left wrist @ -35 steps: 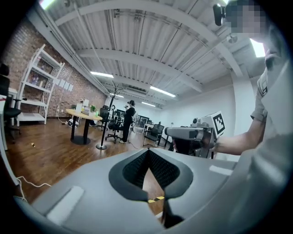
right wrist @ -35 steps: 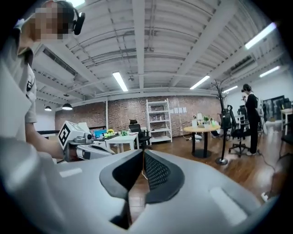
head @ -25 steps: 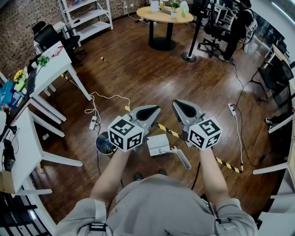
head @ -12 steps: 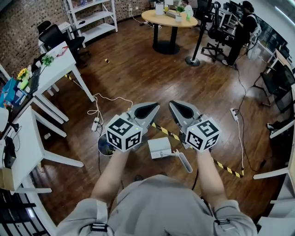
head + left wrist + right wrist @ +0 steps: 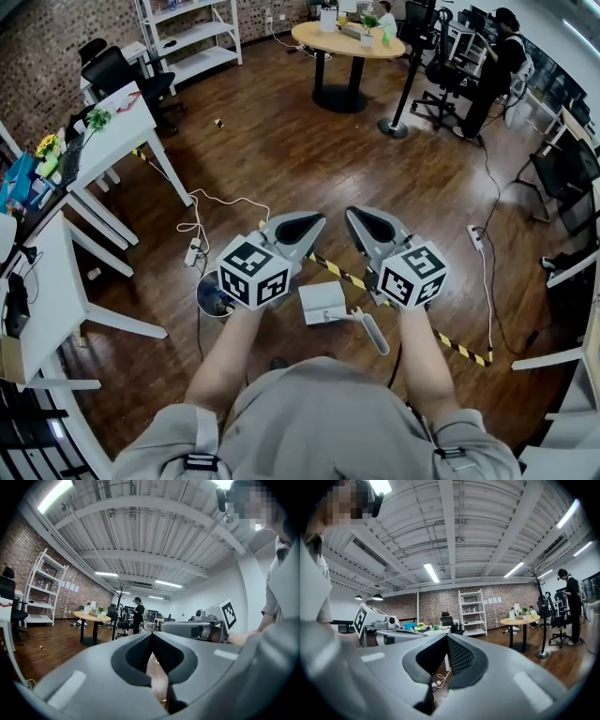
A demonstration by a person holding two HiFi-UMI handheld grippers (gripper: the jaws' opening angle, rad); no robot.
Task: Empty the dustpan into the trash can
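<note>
Grey-white plastic dustpan (image 5: 322, 301) is seen flat on the wood floor (image 5: 281, 150), handle toward the lower right, not held. Dark trash can (image 5: 211, 295) stands just beside it on the left, partly covered by the left hand-held gripper (image 5: 319, 218). Both forearms are stretched forward side by side, grippers held level above the dustpan, tips slightly converging. Left jaws are closed with nothing between them; right hand-held gripper (image 5: 352, 213) is likewise closed and empty. Yellow-black tape (image 5: 337, 268) is laid across the floor.
</note>
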